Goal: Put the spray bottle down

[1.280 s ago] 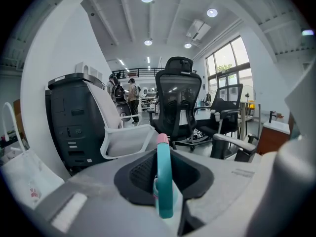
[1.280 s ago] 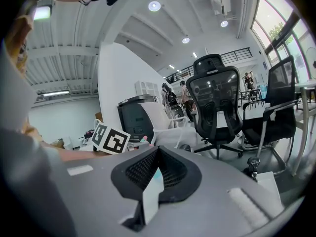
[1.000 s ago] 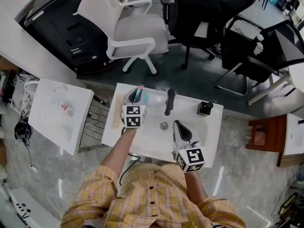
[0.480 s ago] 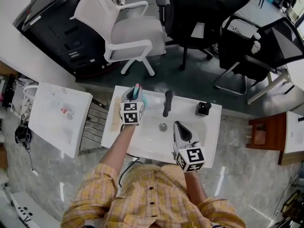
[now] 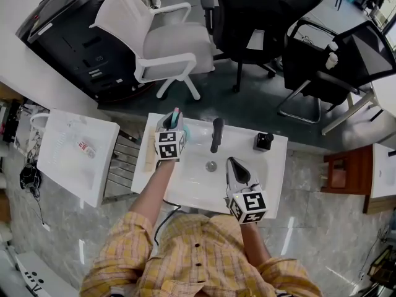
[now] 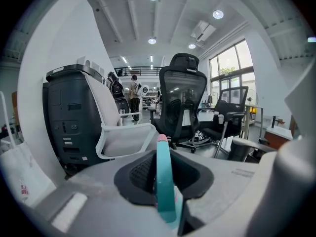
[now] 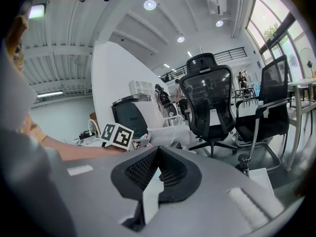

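My left gripper point(image 5: 171, 124) is shut on the spray bottle point(image 5: 186, 130), a teal bottle with a pink tip, over the back left corner of the white sink point(image 5: 192, 189). In the left gripper view the teal bottle point(image 6: 164, 181) stands upright between the dark pads, its pink tip at the top. My right gripper point(image 5: 234, 164) hovers over the basin's front right, jaws together with nothing between them. From its own camera the right gripper point(image 7: 158, 149) points across the basin toward the left gripper's marker cube point(image 7: 117, 135).
A black faucet point(image 5: 216, 135) stands at the back of the sink and a small black object point(image 5: 264, 141) at its back right corner. A white side table point(image 5: 71, 156) is to the left. A white chair point(image 5: 162, 39) and black office chairs point(image 5: 260, 17) stand beyond.
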Demonstrator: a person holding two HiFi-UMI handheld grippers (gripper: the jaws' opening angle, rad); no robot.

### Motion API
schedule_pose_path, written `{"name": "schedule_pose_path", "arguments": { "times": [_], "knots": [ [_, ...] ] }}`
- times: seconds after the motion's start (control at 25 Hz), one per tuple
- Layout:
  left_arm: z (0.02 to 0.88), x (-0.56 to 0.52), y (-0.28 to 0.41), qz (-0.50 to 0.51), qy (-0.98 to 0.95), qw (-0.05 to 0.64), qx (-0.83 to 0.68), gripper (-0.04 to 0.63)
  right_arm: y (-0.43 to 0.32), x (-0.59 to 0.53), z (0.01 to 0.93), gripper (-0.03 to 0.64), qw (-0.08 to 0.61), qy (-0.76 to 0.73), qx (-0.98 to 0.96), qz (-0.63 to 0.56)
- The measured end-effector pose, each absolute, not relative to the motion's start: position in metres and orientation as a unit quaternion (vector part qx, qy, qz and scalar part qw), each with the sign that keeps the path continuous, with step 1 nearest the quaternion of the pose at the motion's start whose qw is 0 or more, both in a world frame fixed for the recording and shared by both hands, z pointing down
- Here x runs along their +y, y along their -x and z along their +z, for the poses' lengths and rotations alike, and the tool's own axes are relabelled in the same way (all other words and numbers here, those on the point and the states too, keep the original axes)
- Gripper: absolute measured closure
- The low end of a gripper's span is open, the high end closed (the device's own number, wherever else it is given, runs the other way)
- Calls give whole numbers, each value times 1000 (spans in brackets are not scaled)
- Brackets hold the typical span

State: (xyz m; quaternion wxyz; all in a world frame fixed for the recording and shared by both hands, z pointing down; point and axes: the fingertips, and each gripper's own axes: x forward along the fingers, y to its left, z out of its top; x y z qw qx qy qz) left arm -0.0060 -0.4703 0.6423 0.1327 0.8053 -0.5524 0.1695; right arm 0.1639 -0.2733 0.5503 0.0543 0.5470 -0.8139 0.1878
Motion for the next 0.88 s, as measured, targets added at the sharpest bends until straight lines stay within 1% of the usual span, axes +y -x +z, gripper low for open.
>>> {"name": "schedule_pose_path", "arguments": {
  "times": [0.44,0.64,0.88],
  "knots": [
    [644,-473,5,163,-804,136,-555,525,-171,-268,550,615,57,-557,-807,187],
    [645,-469,6,167,-806,142,-550,465,-170,-264,548,615,57,-560,-806,183],
    [628,-459,8,156,-809,135,-550,460,-163,-256,541,615,54,-559,-809,175]
  ]
}}
